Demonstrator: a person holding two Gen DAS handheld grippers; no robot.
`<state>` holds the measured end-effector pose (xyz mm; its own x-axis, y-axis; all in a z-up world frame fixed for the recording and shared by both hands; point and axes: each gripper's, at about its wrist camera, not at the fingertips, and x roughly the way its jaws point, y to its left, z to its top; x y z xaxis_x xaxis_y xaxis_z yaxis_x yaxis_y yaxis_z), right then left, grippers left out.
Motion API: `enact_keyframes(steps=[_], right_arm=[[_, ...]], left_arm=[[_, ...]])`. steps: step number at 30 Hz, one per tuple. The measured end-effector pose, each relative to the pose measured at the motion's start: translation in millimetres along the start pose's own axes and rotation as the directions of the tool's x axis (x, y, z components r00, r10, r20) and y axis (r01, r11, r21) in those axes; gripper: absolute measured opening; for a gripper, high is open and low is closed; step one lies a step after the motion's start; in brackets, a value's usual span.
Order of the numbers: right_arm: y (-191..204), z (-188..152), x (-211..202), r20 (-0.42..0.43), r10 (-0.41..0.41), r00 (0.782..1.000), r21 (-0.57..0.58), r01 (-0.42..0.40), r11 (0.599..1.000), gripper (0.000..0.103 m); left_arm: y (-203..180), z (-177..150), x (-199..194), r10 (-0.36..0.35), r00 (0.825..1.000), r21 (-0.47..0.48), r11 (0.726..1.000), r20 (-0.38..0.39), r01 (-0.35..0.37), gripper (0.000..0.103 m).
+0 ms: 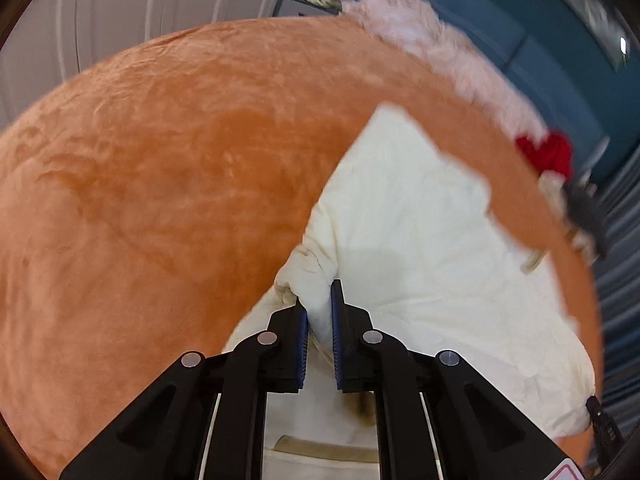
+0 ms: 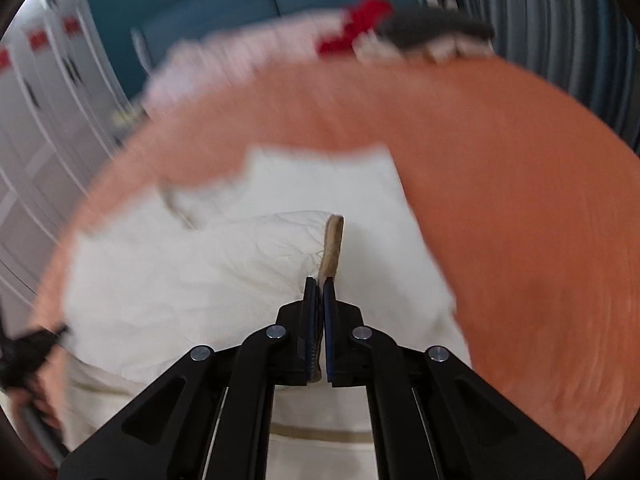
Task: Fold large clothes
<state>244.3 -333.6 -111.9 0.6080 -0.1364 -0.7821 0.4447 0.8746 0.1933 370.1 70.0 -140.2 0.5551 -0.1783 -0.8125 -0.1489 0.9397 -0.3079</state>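
While my left claw [image 1: 320, 300] pinches a bunched fold of the cream garment [image 1: 420, 232], the cloth lies on the orange bed cover [image 1: 160, 160], its long axis running away from me; my right claw [image 2: 320, 292] clamps its tan-trimmed edge [image 2: 333, 244].

Right gripper [image 2: 319, 288] pinches cream garment's [image 2: 192, 280] tan-edged hem over orange blanket [image 2: 520, 200].
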Motion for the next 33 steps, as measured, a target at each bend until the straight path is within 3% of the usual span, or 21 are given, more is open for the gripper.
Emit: enact_keyframes(steps=[3, 10, 12, 15, 17, 18, 24, 29, 33], right_arm=[[-8.3, -19.7, 27.3, -0.052, -0.002, 0.999, 0.025, 0.003, 1.0, 0.002], [1.0, -23.9, 41.9, -0.06, -0.023, 0.998, -0.009, 0.023, 1.0, 0.003], [0.7, -23.0, 39.4, -0.054, -0.028, 0.998, -0.016, 0.027, 1.0, 0.003], [-6.5, -20.9, 23.0, -0.041, -0.037, 0.998, 0.003, 0.037, 0.999, 0.014], [-13.4, -16.9, -0.7, 0.001, -0.042, 0.999, 0.029, 0.042, 0.999, 0.031], [-14.3, -16.0, -10.4, 0.026, -0.045, 0.999, 0.033, 0.044, 0.998, 0.034], [9.9, 14.5, -39.8, 0.111, 0.015, 0.994, -0.025, -0.012, 1.0, 0.035], [63.6, 35.0, -3.2, 0.095, 0.05, 0.994, -0.139, -0.037, 0.99, 0.035], [82.9, 25.6, 41.9, 0.039, 0.036, 0.999, -0.183, -0.028, 0.983, 0.034]], left_arm=[[-9.2, -7.5, 11.1, 0.058, 0.998, 0.055, 0.997, 0.008, -0.058, 0.008], [-14.4, -14.0, 22.0, 0.108, 0.994, 0.127, 0.986, 0.029, -0.111, 0.009], [-17.9, -16.9, 21.0, 0.124, 0.991, 0.146, 0.981, 0.039, -0.129, 0.014], [-17.0, -17.5, 8.5, 0.123, 0.991, 0.156, 0.979, 0.054, -0.13, 0.02], [-11.5, -17.1, -8.4, 0.092, 0.994, 0.158, 0.982, 0.051, -0.099, 0.026], [-8.1, -16.9, -20.6, 0.082, 0.995, 0.167, 0.982, 0.06, -0.091, 0.028], [-26.5, 6.5, -64.8, 0.06, 0.986, 0.228, 0.969, 0.158, -0.095, 0.028], [-91.2, 34.3, -31.3, 0.039, 0.982, 0.341, 0.935, 0.187, -0.102, 0.028], [-123.5, 26.1, 19.8, 0.073, 0.987, 0.418, 0.899, 0.145, -0.128, 0.028]])
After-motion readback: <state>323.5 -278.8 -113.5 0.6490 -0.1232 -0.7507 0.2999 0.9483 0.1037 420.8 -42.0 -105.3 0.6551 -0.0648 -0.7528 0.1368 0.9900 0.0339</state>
